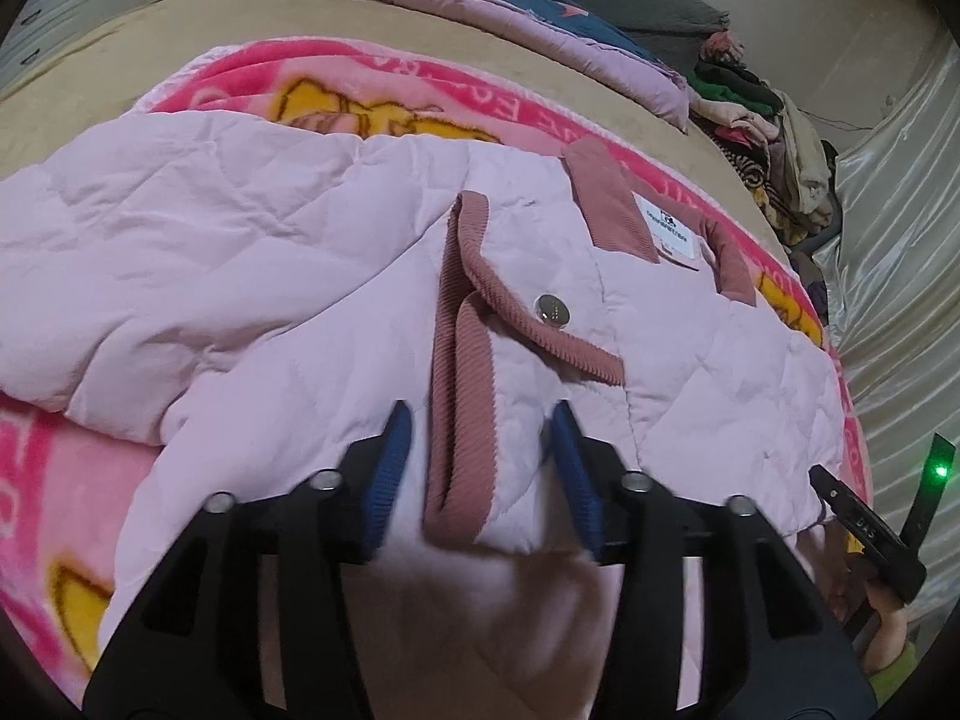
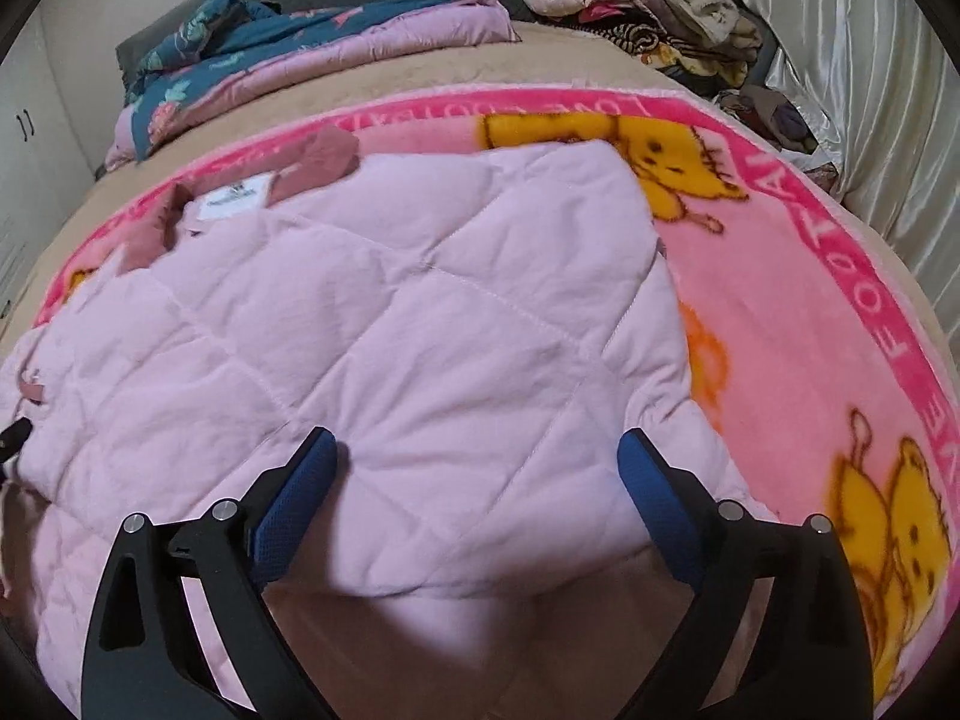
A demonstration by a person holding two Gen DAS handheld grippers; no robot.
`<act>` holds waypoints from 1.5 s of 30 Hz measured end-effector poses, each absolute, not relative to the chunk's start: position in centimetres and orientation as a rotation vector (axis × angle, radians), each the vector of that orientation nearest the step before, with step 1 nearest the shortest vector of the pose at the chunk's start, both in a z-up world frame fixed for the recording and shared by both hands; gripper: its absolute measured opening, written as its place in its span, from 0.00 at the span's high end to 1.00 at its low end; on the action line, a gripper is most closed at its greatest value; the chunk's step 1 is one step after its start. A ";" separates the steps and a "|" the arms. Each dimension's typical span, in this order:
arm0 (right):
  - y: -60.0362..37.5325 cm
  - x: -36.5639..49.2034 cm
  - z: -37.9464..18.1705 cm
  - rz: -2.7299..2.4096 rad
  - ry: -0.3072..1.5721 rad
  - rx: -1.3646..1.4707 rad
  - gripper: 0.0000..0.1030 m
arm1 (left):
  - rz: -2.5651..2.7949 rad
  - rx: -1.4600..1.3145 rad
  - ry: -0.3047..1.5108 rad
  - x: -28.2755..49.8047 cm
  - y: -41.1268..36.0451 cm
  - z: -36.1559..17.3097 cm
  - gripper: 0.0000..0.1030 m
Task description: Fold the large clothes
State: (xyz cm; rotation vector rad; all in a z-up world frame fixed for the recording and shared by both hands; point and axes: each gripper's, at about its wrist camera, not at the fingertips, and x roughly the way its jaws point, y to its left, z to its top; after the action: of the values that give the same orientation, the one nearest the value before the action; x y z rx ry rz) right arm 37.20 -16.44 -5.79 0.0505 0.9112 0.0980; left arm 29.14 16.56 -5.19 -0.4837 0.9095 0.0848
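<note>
The left gripper (image 1: pixel 483 420) stands with its jaws partly spread over the pale pink quilted jacket (image 1: pixel 252 252); the ribbed dusty-rose front placket (image 1: pixel 459 372) runs between the blue pads, which do not press on it. The right gripper (image 2: pixel 477 450) is spread wide above a flat quilted panel of the same jacket, pinching nothing. In the left wrist view a metal snap button (image 1: pixel 553 308) sits at about one o'clock from the tips, and the collar with its white label (image 1: pixel 671 227) lies further out the same way. The jacket rests on a pink cartoon-bear blanket (image 2: pixel 798 312) over the tan bed; a folded floral quilt (image 2: pixel 288 54) and a heap of clothes (image 2: pixel 648 6) lie at about twelve o'clock. The side panels seem already laid inward, so I judge the fold partly done, with the lengthwise halving still left. No containers are in view.
</note>
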 end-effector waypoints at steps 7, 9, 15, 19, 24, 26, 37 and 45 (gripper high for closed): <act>-13.9 33.0 -3.6 0.190 0.844 0.055 0.05 | 0.125 -0.479 0.907 27.5 17.5 -3.9 0.23; -13.2 32.1 -3.1 0.222 0.835 0.074 0.04 | 0.139 -0.488 0.898 26.8 18.0 -3.5 0.14; -9.9 30.2 -1.2 0.314 0.810 0.080 0.04 | 0.190 -0.522 0.863 24.7 20.1 -2.1 0.09; -7.2 29.2 0.1 0.367 0.784 0.055 0.04 | 0.214 -0.541 0.835 23.7 21.5 -1.1 0.09; -3.7 28.7 1.6 0.425 0.756 0.011 0.04 | 0.240 -0.570 0.800 22.4 23.6 -0.2 0.09; -2.0 28.6 2.2 0.451 0.745 -0.006 0.04 | 0.263 -0.580 0.788 22.0 24.7 0.0 0.09; 6.3 28.0 4.2 0.575 0.704 -0.085 0.04 | 0.398 -0.636 0.740 19.5 30.4 0.6 0.09; 12.3 27.7 4.4 0.652 0.688 -0.136 0.04 | 0.455 -0.699 0.723 17.9 33.9 -0.2 0.09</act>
State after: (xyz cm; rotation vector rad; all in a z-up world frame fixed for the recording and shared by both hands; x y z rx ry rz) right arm 27.74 12.26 4.36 -0.1356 0.6881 0.6523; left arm 17.88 33.88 -0.24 -0.6991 0.7228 0.4551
